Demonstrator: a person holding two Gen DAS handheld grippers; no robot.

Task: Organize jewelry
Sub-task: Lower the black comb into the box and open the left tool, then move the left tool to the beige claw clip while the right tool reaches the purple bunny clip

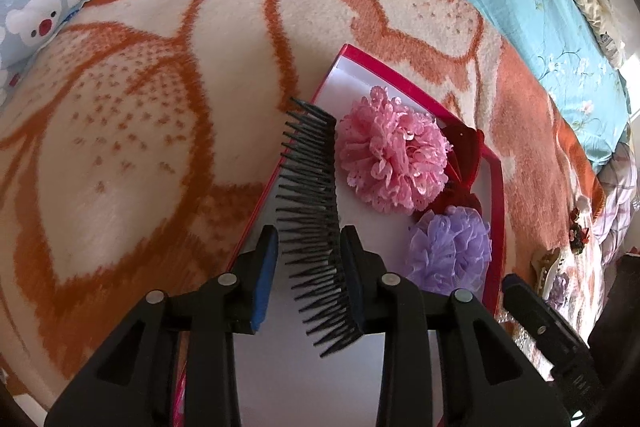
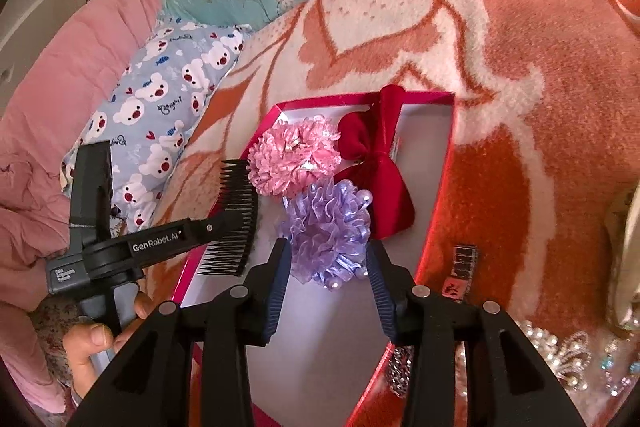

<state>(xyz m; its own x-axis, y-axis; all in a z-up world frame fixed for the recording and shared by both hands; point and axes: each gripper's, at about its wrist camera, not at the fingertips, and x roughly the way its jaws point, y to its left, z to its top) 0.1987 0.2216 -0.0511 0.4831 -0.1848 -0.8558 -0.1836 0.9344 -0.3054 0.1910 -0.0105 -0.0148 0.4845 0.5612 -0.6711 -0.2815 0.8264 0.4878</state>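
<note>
A red box (image 1: 498, 195) with a white floor lies on the blanket. Inside it are a pink flower hair tie (image 1: 394, 151), a purple one (image 1: 448, 247) and a red bow (image 1: 468, 155). A black comb (image 1: 312, 179) leans over the box's left rim, between the open fingers of my left gripper (image 1: 309, 233); the left pad stands clear of it. In the right wrist view my right gripper (image 2: 328, 245) is open, with the purple flower (image 2: 328, 227) resting on the box floor (image 2: 320, 347) between its fingertips. The comb (image 2: 236, 203) shows there beside the pink flower (image 2: 292, 157) and the bow (image 2: 376, 163).
An orange and cream blanket (image 1: 160, 147) covers the bed. A bear-print pillow (image 2: 160, 99) and pink quilt (image 2: 60, 67) lie to the left. Right of the box lie a dark clip (image 2: 460, 271), a rhinestone clip (image 2: 400, 371) and a sparkly tiara (image 2: 568, 355). A hand (image 2: 92, 343) holds the left gripper.
</note>
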